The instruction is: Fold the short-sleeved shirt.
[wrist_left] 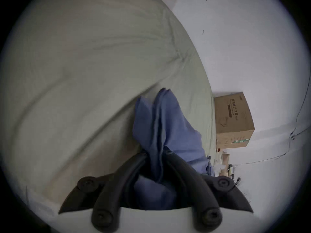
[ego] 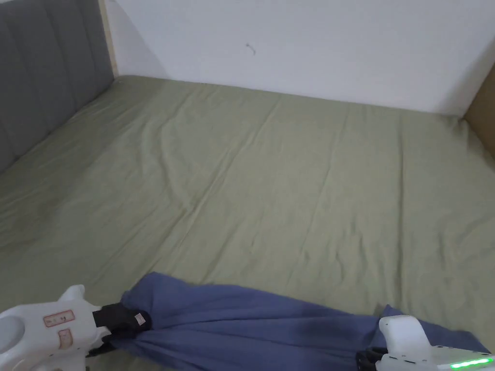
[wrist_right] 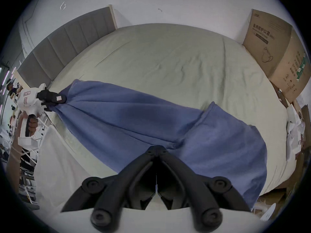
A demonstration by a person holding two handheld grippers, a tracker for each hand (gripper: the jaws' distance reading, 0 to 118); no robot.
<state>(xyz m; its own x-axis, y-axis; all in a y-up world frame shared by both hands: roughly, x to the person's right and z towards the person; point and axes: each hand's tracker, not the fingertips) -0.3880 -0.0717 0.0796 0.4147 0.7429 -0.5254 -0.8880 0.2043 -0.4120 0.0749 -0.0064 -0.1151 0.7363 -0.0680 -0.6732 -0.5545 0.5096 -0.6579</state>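
Left gripper (ego: 126, 322) is clamped on one end of the blue shirt (ego: 251, 323), right gripper (wrist_right: 155, 150) pinched on the other; shirt is stretched left-to-right along the bed's (ego: 270, 183) near edge, open bed beyond it.

Left tool (ego: 126, 322): sitting low at the person's left, jaws pointing inward and clamping a bunched edge of the blue shirt (ego: 251, 323). A hand (wrist_right: 32, 124) is gripping its white handle from below. Right tool (wrist_right: 157, 150): sitting low at the right, jaws closing together on the shirt's cloth at their tips.
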